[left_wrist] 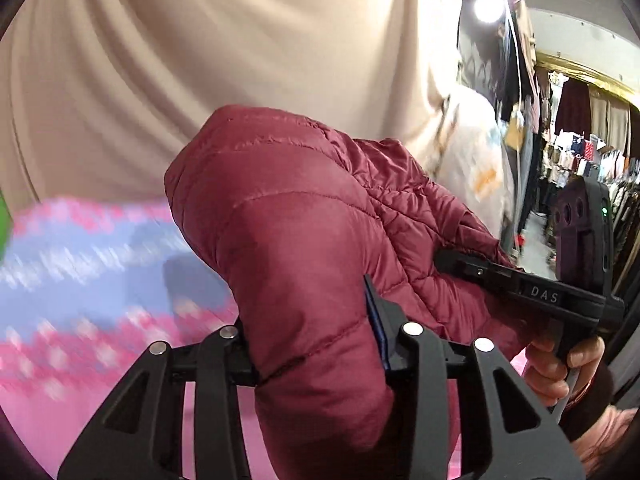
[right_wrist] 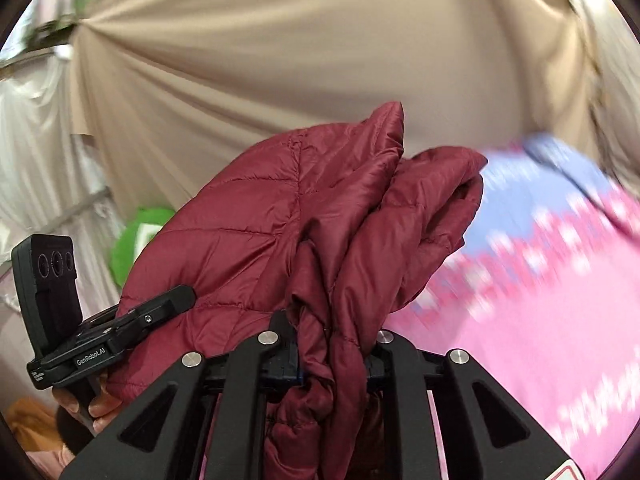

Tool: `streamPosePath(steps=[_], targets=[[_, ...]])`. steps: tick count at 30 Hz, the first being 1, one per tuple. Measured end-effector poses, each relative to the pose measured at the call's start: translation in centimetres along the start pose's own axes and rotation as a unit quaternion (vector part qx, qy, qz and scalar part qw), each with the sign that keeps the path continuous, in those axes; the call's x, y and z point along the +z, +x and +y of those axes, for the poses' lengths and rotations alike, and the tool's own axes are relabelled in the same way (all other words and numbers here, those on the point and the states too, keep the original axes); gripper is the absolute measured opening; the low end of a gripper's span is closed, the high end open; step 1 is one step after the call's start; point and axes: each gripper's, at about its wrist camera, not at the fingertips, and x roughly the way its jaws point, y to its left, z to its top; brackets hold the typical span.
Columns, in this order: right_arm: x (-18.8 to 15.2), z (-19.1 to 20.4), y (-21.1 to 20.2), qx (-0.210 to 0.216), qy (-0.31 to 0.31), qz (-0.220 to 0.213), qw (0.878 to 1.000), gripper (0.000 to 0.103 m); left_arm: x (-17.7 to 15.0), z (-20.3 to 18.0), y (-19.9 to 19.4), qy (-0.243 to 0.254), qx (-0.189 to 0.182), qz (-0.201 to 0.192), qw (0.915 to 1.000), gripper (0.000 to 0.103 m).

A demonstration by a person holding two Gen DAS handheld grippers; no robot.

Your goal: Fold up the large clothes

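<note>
- Maroon puffer jacket (left_wrist: 304, 240) is being clamped by left hand-held gripper (left_wrist: 316, 344) & right hand-held gripper (right_wrist: 332, 344), both closed on bunched fabric.
- Jacket is being held aloft above pink/blue bed cover (right_wrist: 540, 280), prob. so layers are kept aligned for the fold.

The quilted jacket (left_wrist: 304, 248) hangs bunched between the two grippers, above the patterned sheet (left_wrist: 92, 280). The left gripper (left_wrist: 316, 344) clamps one thick fold near its camera; the right gripper (left_wrist: 472, 264) bites the jacket further right. Behind the jacket hangs a draped curtain (left_wrist: 200, 60). Far right, beyond the curtain's edge, clothing racks (left_wrist: 580, 152) stand under a lamp (left_wrist: 489, 2).
</note>
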Motion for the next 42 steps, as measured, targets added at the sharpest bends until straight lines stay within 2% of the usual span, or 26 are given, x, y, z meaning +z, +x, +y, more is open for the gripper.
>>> streamPosePath(steps=[3,6,8,9,10,11,12,13,15,18,20,23,24,25,26,27,28,29,31,33,37,42], targets=[[1.0,1.6,4.7,0.028,0.003,0.018,0.999,0.018,0.3,4.3,-0.2,0.002,0.036,-0.001,0.9994,0.042],[-0.7,1.0,12.1,0.037,0.036,0.076,0.996,0.025,-1.9,8.6,2.4,-0.022,0.066,0.033,0.9970,0.051],[-3.4,-0.8,17.4,-0.005,0.074,0.136,0.988,0.031,-5.3,11.9,5.8,-0.037,0.112,0.081,0.9898,0.055],[-4.8,-1.5,19.0,-0.035,0.087,0.160,0.983,0.031,-7.1,13.1,7.0,-0.044,0.136,0.109,0.9836,0.055],[-6.4,-2.3,19.9,-0.065,0.105,0.179,0.976,0.032,-9.1,14.3,8.0,-0.058,0.165,0.148,0.9735,0.057],[-7.2,-2.5,19.6,-0.050,0.119,0.176,0.976,0.032,-10.3,14.9,7.3,-0.075,0.157,0.143,0.9743,0.057],[-7.6,-2.4,18.9,-0.041,0.125,0.169,0.977,0.032,-10.9,14.9,5.4,-0.085,0.154,0.117,0.9774,0.057],[-7.7,-1.8,17.5,-0.057,0.116,0.152,0.980,0.033,-10.8,14.5,3.8,-0.083,0.160,0.104,0.9782,0.061],[-7.4,-0.2,15.3,-0.084,0.084,0.133,0.984,0.036,-10.9,13.5,0.9,-0.070,0.158,0.088,0.9810,0.067],[-7.2,3.3,13.2,-0.085,0.016,0.120,0.989,0.036,-11.6,10.6,-1.6,-0.030,0.128,0.091,0.9871,0.074],[-7.6,3.4,12.7,-0.090,-0.005,0.125,0.988,0.040,-12.8,8.6,-0.9,0.011,0.130,0.121,0.9841,0.074],[-8.7,3.5,14.0,-0.103,-0.019,0.155,0.982,0.042,-14.7,7.7,1.6,0.048,0.176,0.155,0.9709,0.073],[-9.5,2.9,14.6,-0.108,-0.017,0.169,0.980,0.042,-15.3,7.9,2.5,0.049,0.186,0.171,0.9662,0.072],[-10.0,2.3,14.9,-0.106,-0.011,0.179,0.978,0.036,-15.8,8.2,2.7,0.045,0.190,0.178,0.9645,0.067],[-10.3,1.9,15.1,-0.095,0.000,0.184,0.978,0.026,-16.1,8.7,2.9,0.037,0.192,0.183,0.9635,0.064],[-10.4,1.7,14.9,-0.084,0.015,0.185,0.979,0.010,-16.3,9.1,3.0,0.029,0.196,0.187,0.9622,0.057],[-10.2,1.5,14.5,-0.079,0.022,0.180,0.980,0.005,-16.4,9.8,2.9,0.019,0.209,0.188,0.9594,0.049],[-9.9,1.4,13.9,-0.076,0.025,0.169,0.982,0.004,-16.4,10.3,2.7,0.012,0.215,0.187,0.9585,0.044],[-9.4,1.2,12.6,-0.083,0.026,0.148,0.985,0.002,-16.2,11.6,2.2,-0.030,0.188,0.188,0.9635,0.042],[-9.8,0.8,12.3,-0.092,0.029,0.151,0.984,0.002,-16.5,12.0,2.4,-0.053,0.178,0.193,0.9636,0.040],[-13.2,-0.2,14.6,-0.133,0.007,0.191,0.973,0.001,-17.9,11.9,3.9,-0.052,0.196,0.209,0.9566,0.038],[-13.5,1.0,14.8,-0.161,-0.046,0.184,0.969,0.003,-17.7,11.8,3.5,-0.068,0.206,0.203,0.9548,0.039]])
